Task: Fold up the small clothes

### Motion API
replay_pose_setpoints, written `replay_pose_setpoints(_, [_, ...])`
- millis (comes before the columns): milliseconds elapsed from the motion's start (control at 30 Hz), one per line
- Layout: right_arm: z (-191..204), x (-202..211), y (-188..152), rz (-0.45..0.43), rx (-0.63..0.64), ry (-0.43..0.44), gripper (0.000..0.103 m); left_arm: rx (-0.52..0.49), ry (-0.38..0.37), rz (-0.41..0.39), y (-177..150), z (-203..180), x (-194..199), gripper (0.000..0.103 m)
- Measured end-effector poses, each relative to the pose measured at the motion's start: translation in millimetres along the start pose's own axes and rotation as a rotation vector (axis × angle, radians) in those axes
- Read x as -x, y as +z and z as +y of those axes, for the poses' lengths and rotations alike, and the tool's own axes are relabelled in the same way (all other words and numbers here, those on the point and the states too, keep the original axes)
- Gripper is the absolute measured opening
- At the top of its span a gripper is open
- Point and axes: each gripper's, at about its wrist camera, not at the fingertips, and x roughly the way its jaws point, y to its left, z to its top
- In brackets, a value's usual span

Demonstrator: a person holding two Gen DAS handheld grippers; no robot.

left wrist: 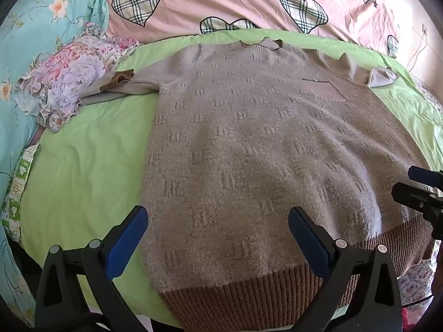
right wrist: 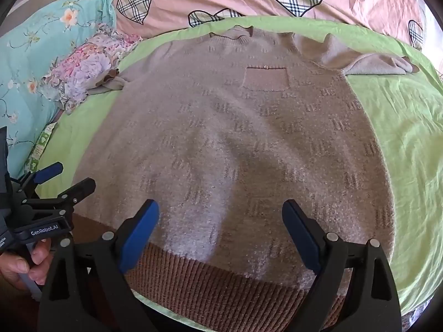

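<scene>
A grey-beige knit sweater (left wrist: 249, 144) with a brown ribbed hem (left wrist: 249, 298) lies flat, front up, on a green sheet (left wrist: 83, 171). It also shows in the right wrist view (right wrist: 235, 138), with its chest pocket (right wrist: 265, 78) and hem (right wrist: 216, 285). Its sleeves are bunched at the left (left wrist: 119, 83) and right (left wrist: 379, 78). My left gripper (left wrist: 218, 221) is open, empty, over the hem's left part. My right gripper (right wrist: 221, 215) is open, empty, over the hem's right part. Each gripper shows at the edge of the other's view, the right one (left wrist: 420, 191) and the left one (right wrist: 55, 182).
A pink quilt with plaid hearts (left wrist: 249, 0) lies behind the sweater. A floral garment (left wrist: 69, 77) and a turquoise floral pillow (left wrist: 33, 27) sit at the left. The green sheet extends to the right (right wrist: 409, 138). A hand (right wrist: 19, 265) holds the left gripper.
</scene>
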Motion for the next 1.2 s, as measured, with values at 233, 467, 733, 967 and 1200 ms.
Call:
replay_pose_setpoints(233, [2, -2, 1, 0.013, -0.008, 0.009, 0.091, -0.008, 0.002, 0.001, -1, -6, 0, 0.102])
replay_pose_setpoints(467, [6, 0, 4, 0.006, -0.017, 0.014, 0.091, 0.009, -0.032, -0.008, 0, -1, 2, 0.102])
replay_pose_setpoints(733, [2, -7, -1, 0.001, -0.017, 0.022, 0.091, 0.007, -0.060, -0.039, -1, -4, 6, 0.102])
replay_pose_setpoints(967, [7, -7, -2, -0.117, 0.009, 0.043, 0.091, 0.008, -0.072, -0.038, -2, -4, 6, 0.102])
replay_pose_setpoints(1200, [6, -8, -2, -0.074, 0.014, 0.021, 0.091, 0.002, -0.064, -0.038, -1, -5, 5, 0.102])
